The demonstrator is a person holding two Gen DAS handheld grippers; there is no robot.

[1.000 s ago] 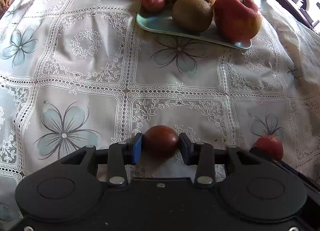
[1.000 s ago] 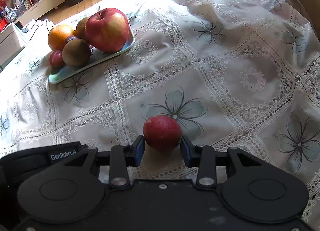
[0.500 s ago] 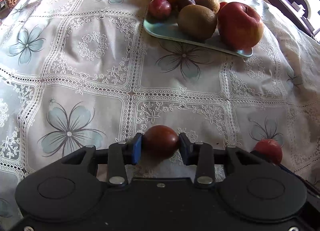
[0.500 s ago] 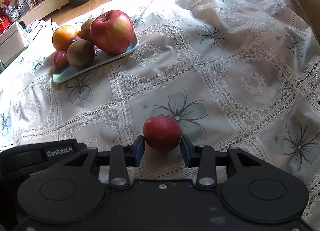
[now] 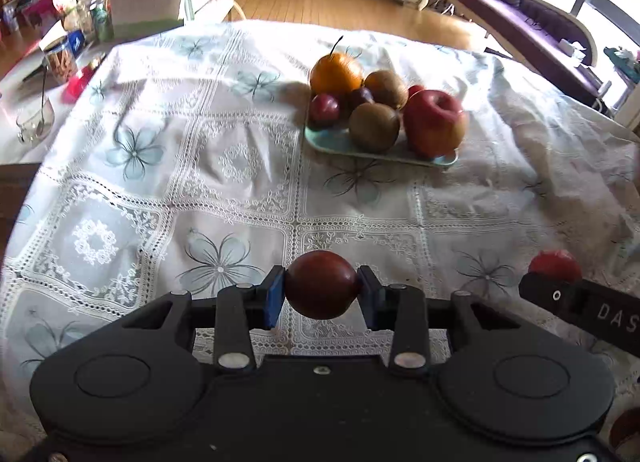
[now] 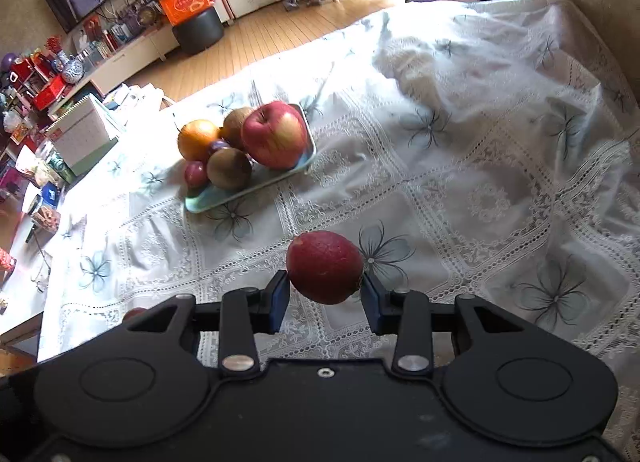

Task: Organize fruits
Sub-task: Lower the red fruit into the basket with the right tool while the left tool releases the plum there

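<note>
Left gripper [image 5: 322, 294]: fingers clamped on a dark maroon round plum [image 5: 322, 284], one blue pad on each side, fruit held clear above the lace floral-print tablecloth [image 5: 224, 166] on the surface.

Right gripper [image 6: 325, 294]: fingers closed on a red speckled round plum [image 6: 325, 267], also pinched pad to pad and off the cloth. In the left view that fruit showed just right of the left fingers, behind the other gripper's black body.

Pale green rectangular tray [image 5: 340, 144] sat well ahead of the left fingers, slightly right; ahead and left of the right fingers. Loaded with a large red apple [image 5: 435, 127], an orange with stem [image 5: 336, 73], two brown kiwis [image 5: 374, 127], and small dark plums [image 5: 324, 108], all touching in a heap.

Cloth between fingers and tray carried nothing else.
</note>
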